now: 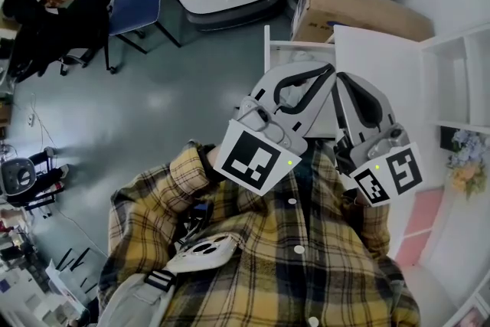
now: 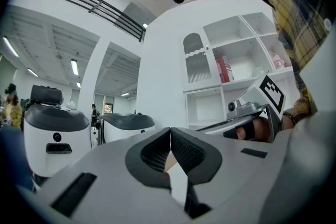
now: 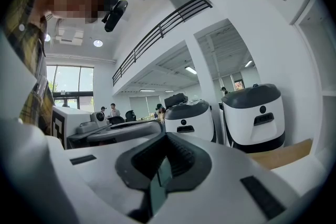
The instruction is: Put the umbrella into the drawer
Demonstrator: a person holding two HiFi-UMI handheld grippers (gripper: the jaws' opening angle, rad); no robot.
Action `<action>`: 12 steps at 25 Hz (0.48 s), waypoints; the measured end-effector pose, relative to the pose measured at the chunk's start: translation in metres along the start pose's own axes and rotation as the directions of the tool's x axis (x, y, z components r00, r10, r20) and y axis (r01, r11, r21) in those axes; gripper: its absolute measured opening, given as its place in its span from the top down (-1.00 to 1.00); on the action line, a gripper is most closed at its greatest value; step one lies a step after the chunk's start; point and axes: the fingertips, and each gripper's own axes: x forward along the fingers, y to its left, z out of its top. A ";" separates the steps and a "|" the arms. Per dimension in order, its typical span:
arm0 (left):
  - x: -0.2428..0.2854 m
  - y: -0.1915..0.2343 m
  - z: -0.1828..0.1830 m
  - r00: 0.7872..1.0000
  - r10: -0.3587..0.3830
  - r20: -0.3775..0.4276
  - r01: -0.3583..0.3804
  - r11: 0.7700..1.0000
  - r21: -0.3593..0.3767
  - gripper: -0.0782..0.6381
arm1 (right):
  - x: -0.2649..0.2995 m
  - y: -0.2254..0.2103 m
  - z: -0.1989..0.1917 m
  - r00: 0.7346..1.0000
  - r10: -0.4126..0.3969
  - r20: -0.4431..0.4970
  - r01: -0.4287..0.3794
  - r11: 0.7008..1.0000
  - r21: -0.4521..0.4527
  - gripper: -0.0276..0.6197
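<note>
Your left gripper and right gripper, each with jaws together and empty, sit side by side at your chest; the umbrella shows in no view, so its bearing cannot be judged.

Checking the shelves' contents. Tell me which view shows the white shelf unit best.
The left gripper view: it faces the white shelf unit front-on, open compartments and red books visible. The head view shows some compartments from steeply above; the right gripper view only a skewed slice.
</note>
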 end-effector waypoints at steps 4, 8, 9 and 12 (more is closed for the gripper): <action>0.000 -0.001 -0.001 1.000 -0.002 -0.003 0.002 1.000 -0.004 0.72 | 0.000 0.001 0.001 1.000 0.005 0.001 -0.005 1.000 0.003 0.86; -0.002 -0.001 -0.001 1.000 -0.002 -0.005 0.002 1.000 0.000 0.72 | 0.001 0.003 0.000 1.000 0.011 -0.001 -0.011 1.000 0.000 0.86; -0.003 -0.001 -0.001 1.000 -0.001 -0.005 0.001 1.000 0.001 0.72 | 0.001 0.003 0.000 1.000 0.012 -0.002 -0.012 1.000 0.002 0.86; -0.005 -0.002 -0.001 1.000 0.003 -0.012 -0.003 1.000 -0.004 0.72 | 0.000 0.006 -0.001 1.000 0.019 -0.006 -0.019 1.000 0.014 0.86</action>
